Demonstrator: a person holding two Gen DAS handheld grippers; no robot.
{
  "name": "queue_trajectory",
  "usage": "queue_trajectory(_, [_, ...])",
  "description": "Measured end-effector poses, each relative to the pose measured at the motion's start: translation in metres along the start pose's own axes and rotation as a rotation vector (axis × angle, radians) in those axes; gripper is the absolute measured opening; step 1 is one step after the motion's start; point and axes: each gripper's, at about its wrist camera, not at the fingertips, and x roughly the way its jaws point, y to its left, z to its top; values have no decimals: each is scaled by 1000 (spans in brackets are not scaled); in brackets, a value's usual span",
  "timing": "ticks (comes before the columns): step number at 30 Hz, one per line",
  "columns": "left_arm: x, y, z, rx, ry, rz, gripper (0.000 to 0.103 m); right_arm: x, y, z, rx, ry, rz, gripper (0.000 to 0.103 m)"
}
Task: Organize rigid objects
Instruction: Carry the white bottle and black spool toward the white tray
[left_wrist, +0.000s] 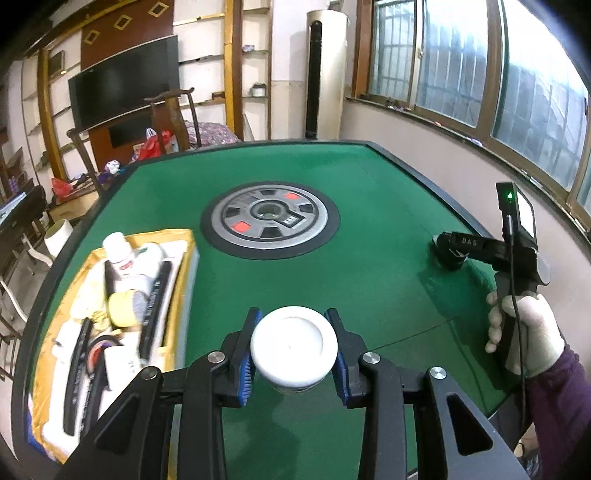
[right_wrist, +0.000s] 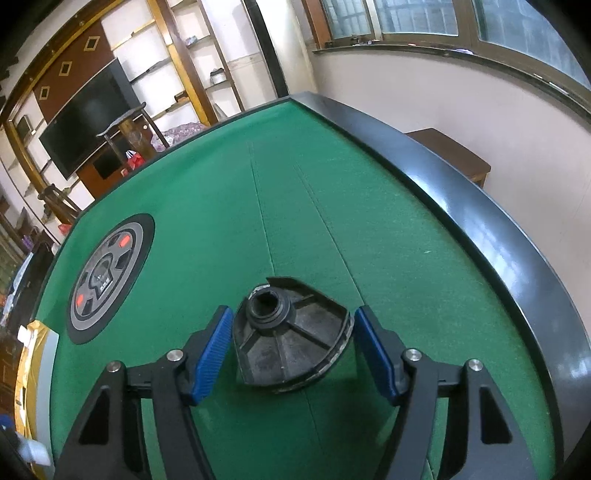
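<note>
My left gripper (left_wrist: 294, 350) is shut on a white round jar (left_wrist: 294, 347), its blue pads pressed on both sides, above the green table. A yellow-lined tray (left_wrist: 177, 236) at the left holds several items: a white bottle (left_wrist: 120, 254), a yellow roll (left_wrist: 123, 308) and black sticks (left_wrist: 157, 291). My right gripper (right_wrist: 291, 350) is open around a black ribbed disc part (right_wrist: 291, 343) lying on the felt; its pads stand a little off both sides. In the left wrist view the right gripper (left_wrist: 452, 254) is at the table's right side over that dark part.
A round grey hub panel (left_wrist: 269, 218) sits in the centre of the green table (left_wrist: 369, 221); it also shows in the right wrist view (right_wrist: 107, 277). The raised black table rim (right_wrist: 480, 221) runs along the right. Chairs, a TV and shelves stand beyond the table.
</note>
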Motion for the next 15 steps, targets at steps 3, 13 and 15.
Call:
queue_trajectory(3, [-11,11,-4,-15,-14,5,35,-7,4,-7,-5,10,-7,67])
queue_trajectory(13, [-58,75,-21,-171,-71,-65,35,-61,65,-31,-90,-1,163,67])
queue_trajectory(15, [-68,97,-27,-217,-77,-79,36,-74,88,-35,-129,-3,213,67])
